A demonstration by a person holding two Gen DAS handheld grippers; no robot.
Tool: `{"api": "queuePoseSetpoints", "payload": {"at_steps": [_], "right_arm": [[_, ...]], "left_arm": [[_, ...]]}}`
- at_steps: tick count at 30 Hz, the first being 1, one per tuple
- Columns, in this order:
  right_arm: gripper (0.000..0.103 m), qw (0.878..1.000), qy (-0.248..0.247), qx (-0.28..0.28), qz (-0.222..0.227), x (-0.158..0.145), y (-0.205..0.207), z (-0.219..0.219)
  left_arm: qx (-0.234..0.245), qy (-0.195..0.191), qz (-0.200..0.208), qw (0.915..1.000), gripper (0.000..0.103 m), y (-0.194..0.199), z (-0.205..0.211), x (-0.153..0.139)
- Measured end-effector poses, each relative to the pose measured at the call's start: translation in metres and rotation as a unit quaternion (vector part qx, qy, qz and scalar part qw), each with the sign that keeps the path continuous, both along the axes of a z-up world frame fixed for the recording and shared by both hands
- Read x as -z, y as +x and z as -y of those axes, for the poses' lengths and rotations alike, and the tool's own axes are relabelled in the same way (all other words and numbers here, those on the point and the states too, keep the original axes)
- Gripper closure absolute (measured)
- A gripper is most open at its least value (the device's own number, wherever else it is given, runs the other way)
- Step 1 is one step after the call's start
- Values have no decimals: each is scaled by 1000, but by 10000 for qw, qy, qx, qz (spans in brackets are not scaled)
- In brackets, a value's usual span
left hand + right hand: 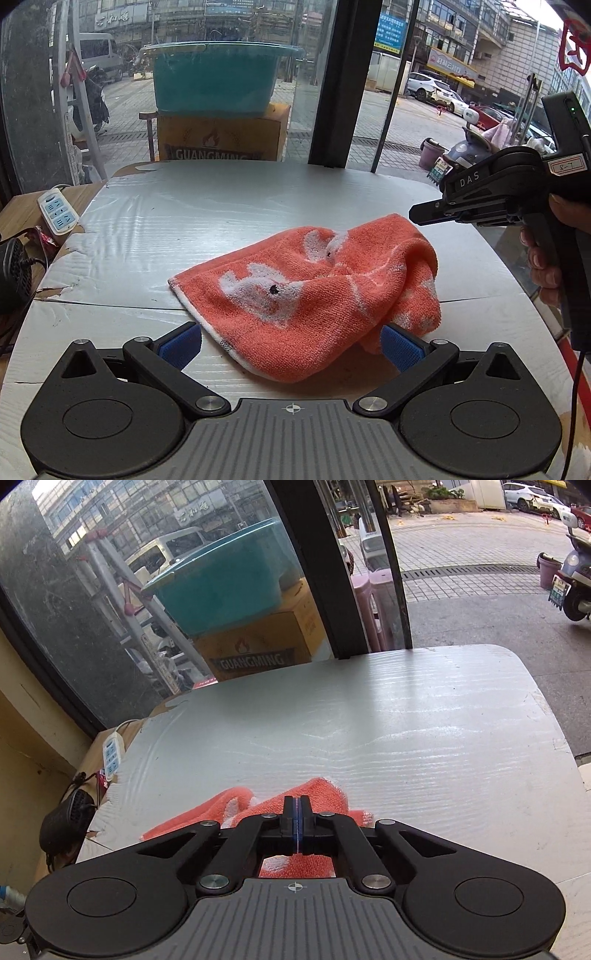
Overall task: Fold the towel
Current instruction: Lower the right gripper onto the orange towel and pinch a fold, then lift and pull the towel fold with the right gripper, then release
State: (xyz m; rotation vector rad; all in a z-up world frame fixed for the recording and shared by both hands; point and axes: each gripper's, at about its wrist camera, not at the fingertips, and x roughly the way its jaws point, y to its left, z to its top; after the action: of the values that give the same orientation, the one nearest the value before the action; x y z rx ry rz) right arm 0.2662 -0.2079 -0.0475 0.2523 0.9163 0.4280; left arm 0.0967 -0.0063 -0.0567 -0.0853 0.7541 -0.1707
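Note:
An orange towel (pixel 314 291) with white animal figures lies crumpled on the white table (pixel 221 221). My left gripper (pixel 291 345) is open, low over the table, its blue pads on either side of the towel's near edge. My right gripper (pixel 415 216) hovers above the towel's far right part, fingers pressed together with nothing between them. In the right wrist view the right gripper (pixel 296 812) is shut and the towel (pixel 258 805) lies below and behind its fingertips.
A power strip (pixel 57 214) and a black device (pixel 13 273) sit at the table's left edge. A glass window stands behind the table, with a teal tub (pixel 218 77) on a yellow box (pixel 221 136) beyond it. A hand holds the right gripper's handle at the right.

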Motion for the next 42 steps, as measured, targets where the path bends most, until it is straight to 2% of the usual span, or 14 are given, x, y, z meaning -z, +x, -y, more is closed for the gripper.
{"api": "queuePoseSetpoints", "payload": {"at_steps": [3,10,15,16,18,22,26,27,28,32,34,36,37,42], "right_arm": [[98,9993,147,-118,-323,10,11,0],[92,9995,128,-6,-299,19,12,-9],[75,9991,325,177,-230,14,10,6],[73,9989,311,229,-253,15,10,8],[58,9986,303,315,-286,15,9,13],[40,9975,348,450,-413,20,14,20],[47,9963,597,-97,-614,25,19,3],[82,9955,669,-239,-622,25,18,-2],[97,9946,744,-380,-619,23,16,-7],[96,9919,910,-878,-138,-6,-7,-21],[89,9871,1051,-1176,286,-28,-24,-25],[53,9865,1211,-950,550,-43,-35,-20],[45,9879,1176,-779,643,-46,-38,-17],[41,9971,-149,-742,98,-12,-31,-25]], "left_arm": [[223,-21,61,9997,0,8,13,3],[546,-37,159,9984,0,21,42,11],[796,124,229,9965,0,32,68,19],[727,285,243,9967,4,35,74,22],[580,696,285,9955,28,40,81,30],[336,720,213,9966,51,41,72,32],[158,682,189,9974,69,35,58,24],[124,698,168,9973,74,34,55,22],[81,672,153,9976,76,30,51,20],[-151,367,401,9984,80,13,25,-4],[-342,319,588,9972,80,7,15,-15],[-560,417,564,9960,80,7,6,-19],[-668,468,547,9952,80,7,1,-22],[-1067,480,194,9929,80,8,-22,-13]]}}
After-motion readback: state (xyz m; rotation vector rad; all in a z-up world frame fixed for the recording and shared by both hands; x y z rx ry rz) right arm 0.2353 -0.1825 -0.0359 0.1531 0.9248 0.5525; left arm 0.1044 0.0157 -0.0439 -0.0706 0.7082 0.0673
